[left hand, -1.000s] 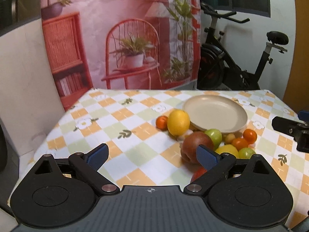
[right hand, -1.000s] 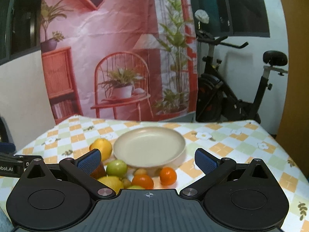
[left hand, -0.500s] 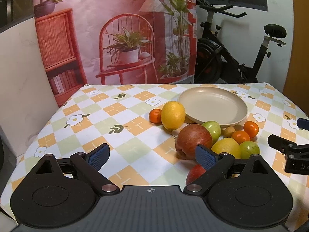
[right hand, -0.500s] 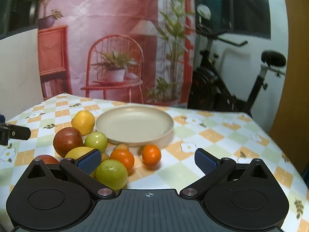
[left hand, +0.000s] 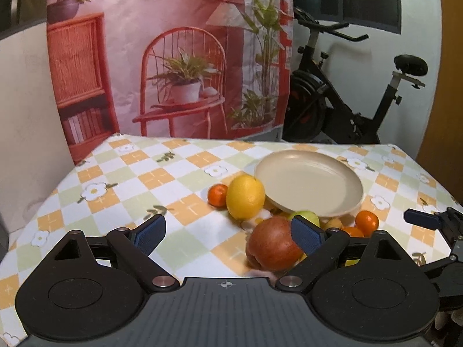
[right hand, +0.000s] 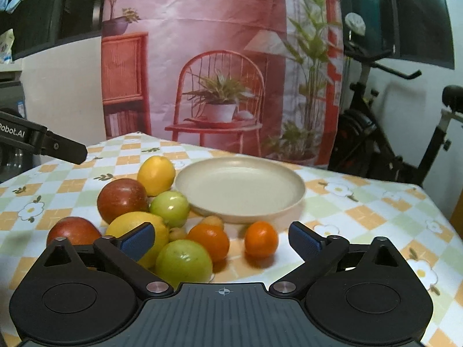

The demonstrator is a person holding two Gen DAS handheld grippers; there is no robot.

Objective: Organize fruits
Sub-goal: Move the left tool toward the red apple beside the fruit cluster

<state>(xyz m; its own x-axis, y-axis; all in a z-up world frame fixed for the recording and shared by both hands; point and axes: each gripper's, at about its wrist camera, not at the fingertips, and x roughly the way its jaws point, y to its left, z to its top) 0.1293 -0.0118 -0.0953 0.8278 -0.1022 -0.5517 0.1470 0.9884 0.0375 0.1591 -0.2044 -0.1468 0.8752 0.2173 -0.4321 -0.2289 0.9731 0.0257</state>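
On the table with the checked orange, green and white cloth (right hand: 361, 202), a round beige plate (right hand: 240, 188) sits empty toward the far edge, with the fruit pile beside it. The left gripper (left hand: 228, 232) is closing, wide apart, a large red apple (left hand: 272, 244) by its right pad, untouched. The right gripper (right hand: 221, 238), also closing, holds nothing above a small orange mandarin (right hand: 261, 238) and a green apple (right hand: 183, 260).

A beige plate (right hand: 240, 188) is seen empty on the checkered tabletop (right hand: 361, 208). Fruit is clustered at its left and near edge: a lemon (right hand: 156, 175), two red apples (right hand: 122, 199) (right hand: 73, 230), green fruits (right hand: 170, 208) (right hand: 183, 260), a second lemon (right hand: 139, 231) and two small oranges (right hand: 209, 241) (right hand: 261, 239). The right gripper (right hand: 221, 238) is held low over them, its jaws wide and closing, nothing pressed between them. The left gripper's arm (right hand: 43, 141) is seen at the left edge.
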